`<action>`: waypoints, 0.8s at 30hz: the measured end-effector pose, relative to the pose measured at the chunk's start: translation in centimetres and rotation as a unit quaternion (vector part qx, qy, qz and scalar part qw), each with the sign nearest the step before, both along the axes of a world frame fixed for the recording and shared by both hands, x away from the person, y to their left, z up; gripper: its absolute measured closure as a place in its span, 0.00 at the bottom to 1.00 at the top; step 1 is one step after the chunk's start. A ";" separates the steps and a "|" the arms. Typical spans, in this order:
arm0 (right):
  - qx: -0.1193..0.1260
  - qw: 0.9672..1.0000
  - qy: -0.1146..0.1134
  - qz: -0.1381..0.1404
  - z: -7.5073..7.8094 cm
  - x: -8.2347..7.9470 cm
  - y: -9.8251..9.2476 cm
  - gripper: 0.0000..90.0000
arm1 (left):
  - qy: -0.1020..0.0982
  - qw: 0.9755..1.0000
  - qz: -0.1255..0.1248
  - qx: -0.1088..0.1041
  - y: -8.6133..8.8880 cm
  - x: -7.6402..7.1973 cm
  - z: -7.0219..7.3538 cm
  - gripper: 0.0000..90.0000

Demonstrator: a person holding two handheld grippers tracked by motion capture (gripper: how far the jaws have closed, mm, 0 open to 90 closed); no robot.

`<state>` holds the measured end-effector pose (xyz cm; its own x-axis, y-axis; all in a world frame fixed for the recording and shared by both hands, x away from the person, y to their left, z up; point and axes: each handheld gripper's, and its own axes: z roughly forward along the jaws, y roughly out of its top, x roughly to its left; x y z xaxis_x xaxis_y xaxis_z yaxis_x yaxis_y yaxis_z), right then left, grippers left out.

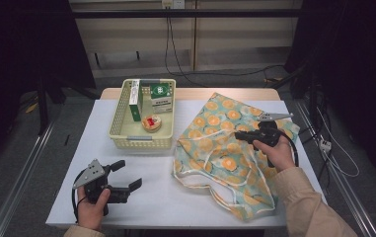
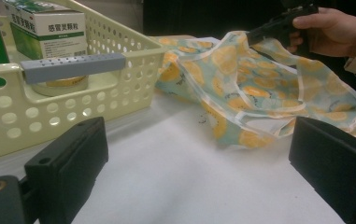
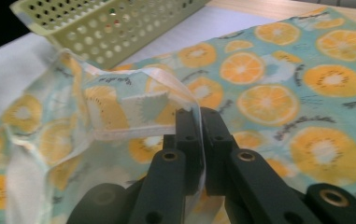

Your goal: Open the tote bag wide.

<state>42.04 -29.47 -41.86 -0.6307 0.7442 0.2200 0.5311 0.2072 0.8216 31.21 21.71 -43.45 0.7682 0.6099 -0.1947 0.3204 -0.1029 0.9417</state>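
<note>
A cloth bag [image 1: 225,148] printed with orange slices lies crumpled on the right half of the white table [image 1: 156,197]. My right gripper [image 1: 241,136] is over its middle, shut on a pale trimmed strip of the bag's edge. In the right gripper view the jaws [image 3: 199,116] pinch that strip, and the fabric [image 3: 269,98] rises in a fold toward them. My left gripper [image 1: 129,175] rests at the front left of the table, open and holding nothing. In its own view the wide-apart jaws [image 2: 199,154] frame bare tabletop, with the bag [image 2: 241,88] and the right gripper [image 2: 259,33] beyond.
A pale yellow perforated basket [image 1: 141,143] stands at the back left, just left of the bag. It holds a green-and-white box [image 1: 160,96], a tall green box [image 1: 135,98] and a round tin [image 1: 151,122]. The same basket [image 2: 73,107] is close ahead of the left gripper.
</note>
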 end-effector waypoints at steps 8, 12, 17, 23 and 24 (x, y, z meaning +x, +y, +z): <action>-0.043 0.998 0.017 -0.037 -1.0 0.3 -0.9 0.78 | 0.001 1.000 0.005 0.000 0.2 0.0 0.0 0.05; -0.046 0.998 0.002 -0.041 0.2 -0.6 -0.6 0.58 | 0.002 1.000 0.001 0.001 0.0 0.0 0.0 0.05; -0.078 0.996 -0.027 -0.024 1.8 -2.1 0.8 0.41 | -0.003 1.000 0.005 -0.001 0.0 -0.1 0.2 0.05; -0.083 0.995 -0.057 0.022 3.0 -5.1 2.7 0.49 | 0.002 1.000 0.004 0.001 0.0 -0.1 0.1 0.05; -0.083 0.994 -0.059 0.030 3.1 -5.6 2.8 0.52 | 0.003 1.000 0.004 0.000 0.0 -0.1 0.1 0.05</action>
<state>36.48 -26.65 -38.79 -0.6892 0.7243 0.0192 0.4161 0.3741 0.8288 31.12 21.69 -43.36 0.7623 0.6158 -0.1991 0.3263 -0.1001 0.9400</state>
